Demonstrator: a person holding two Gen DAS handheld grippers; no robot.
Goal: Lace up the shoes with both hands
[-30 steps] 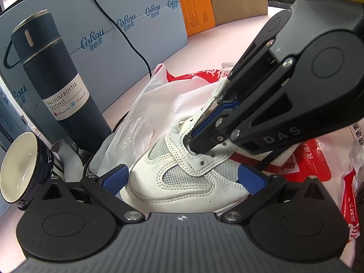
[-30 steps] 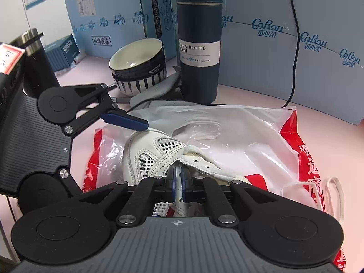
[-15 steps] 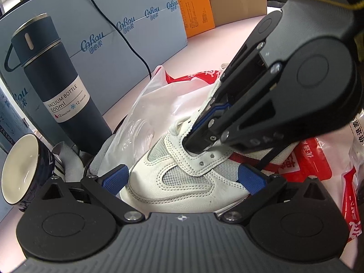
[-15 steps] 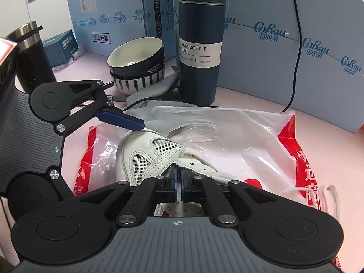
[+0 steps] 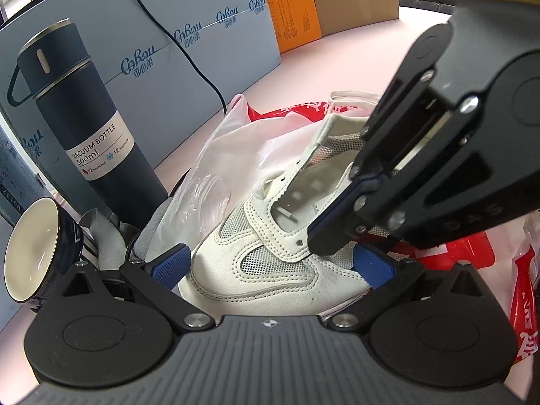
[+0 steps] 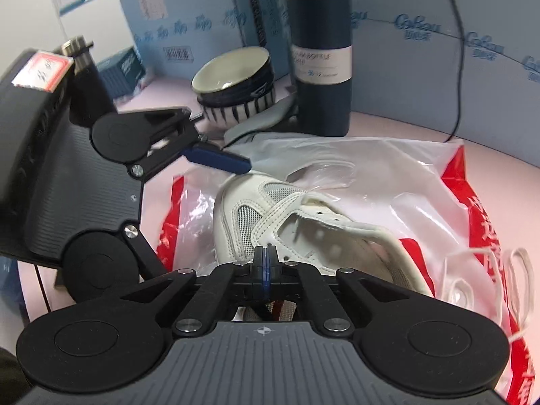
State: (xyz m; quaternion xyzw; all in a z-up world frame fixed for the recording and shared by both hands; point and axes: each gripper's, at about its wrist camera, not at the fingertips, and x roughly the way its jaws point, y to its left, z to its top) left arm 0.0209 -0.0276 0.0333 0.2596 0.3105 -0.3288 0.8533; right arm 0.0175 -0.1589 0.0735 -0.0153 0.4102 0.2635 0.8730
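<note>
A white sneaker lies on a red and white plastic bag, toe toward my left gripper. That gripper's blue pads press on both sides of the toe. My right gripper comes in from the right, jaws shut, tips against the near eyelet flap. In the right wrist view the shut tips sit at that flap's edge on the sneaker, and I see nothing between them. The white lace lies loose on the bag to the right. The eyelets I can see hold no lace.
A dark blue vacuum bottle and a stacked bowl stand close behind the shoe on the left. Blue printed boxes wall off the back, with a black cable hanging down them. Pink tabletop shows beyond the bag.
My right gripper has drawn back to the right and up in the left wrist view, still shut, uncovering the shoe's opening. The left gripper and the shoe's toe have stayed put.
</note>
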